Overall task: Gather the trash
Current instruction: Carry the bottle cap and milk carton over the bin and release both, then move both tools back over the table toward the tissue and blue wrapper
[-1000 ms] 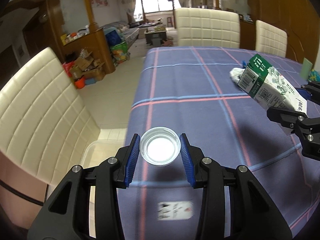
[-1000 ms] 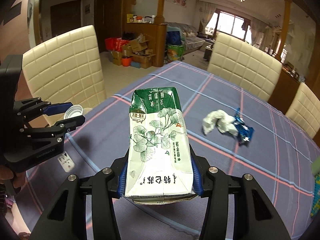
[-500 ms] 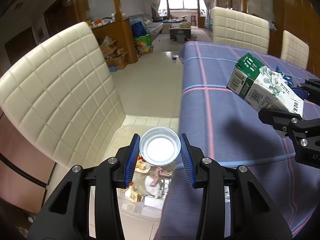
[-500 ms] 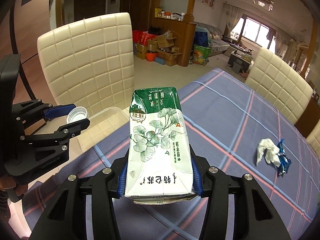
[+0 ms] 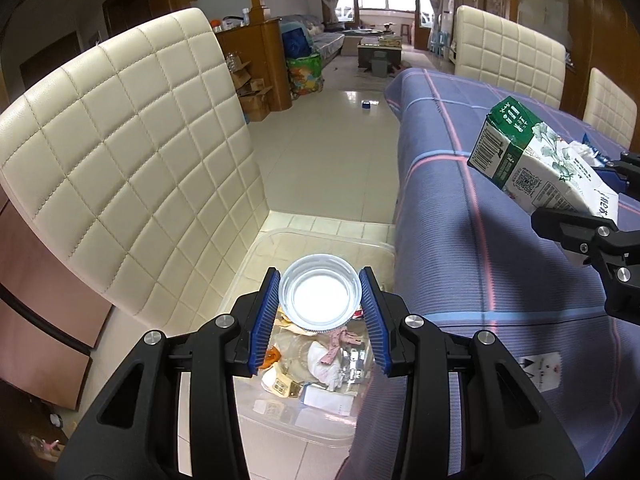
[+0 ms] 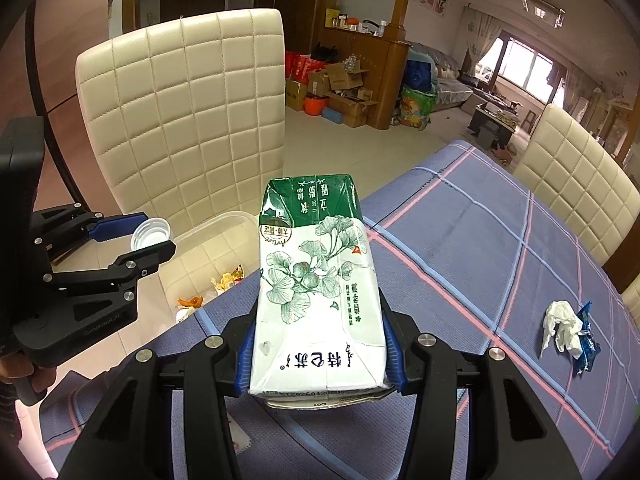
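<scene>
Two pieces of trash are in my grip. My left tool [image 5: 320, 312] pinches a clear plastic lid [image 5: 319, 294] by its rim, above the clear bin [image 5: 276, 240] beside the table's [image 5: 460, 240] edge; it is light, thin, and could pop free. My right tool [image 6: 318, 354] clamps a milk carton [image 6: 316, 288] at its base, over the table's edge: light-looking, dented, easily crushed.
</scene>
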